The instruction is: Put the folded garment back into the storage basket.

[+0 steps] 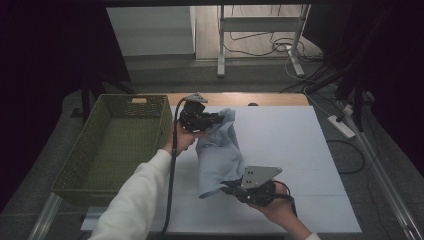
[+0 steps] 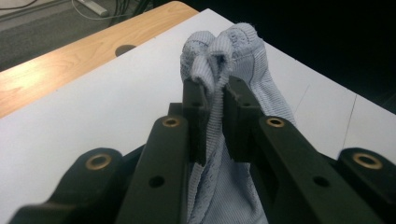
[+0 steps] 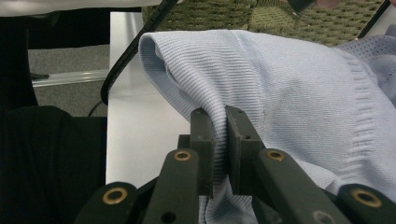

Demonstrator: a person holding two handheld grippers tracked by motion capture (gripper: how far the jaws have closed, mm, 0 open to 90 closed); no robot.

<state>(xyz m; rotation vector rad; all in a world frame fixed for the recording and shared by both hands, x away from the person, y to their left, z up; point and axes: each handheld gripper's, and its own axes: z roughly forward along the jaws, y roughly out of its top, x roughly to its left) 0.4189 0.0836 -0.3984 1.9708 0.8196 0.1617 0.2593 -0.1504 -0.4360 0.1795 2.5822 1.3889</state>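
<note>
A light blue knitted cloth [image 1: 218, 152] hangs stretched between both grippers above the white table top [image 1: 280, 135]. My left gripper [image 1: 212, 120] holds its far end near the basket, jaws shut on a bunched fold of the cloth [image 2: 219, 70]. My right gripper [image 1: 231, 189], under its grey plate near the front edge, is shut on the ribbed edge of the cloth [image 3: 261, 93]. In both gripper views the fabric is pinched tight between the black jaws.
A green woven basket [image 1: 107, 145] stands at the left of the table. A wooden strip [image 1: 240, 98] runs along the table's far edge. A power strip [image 1: 341, 126] and cables lie on the floor at the right.
</note>
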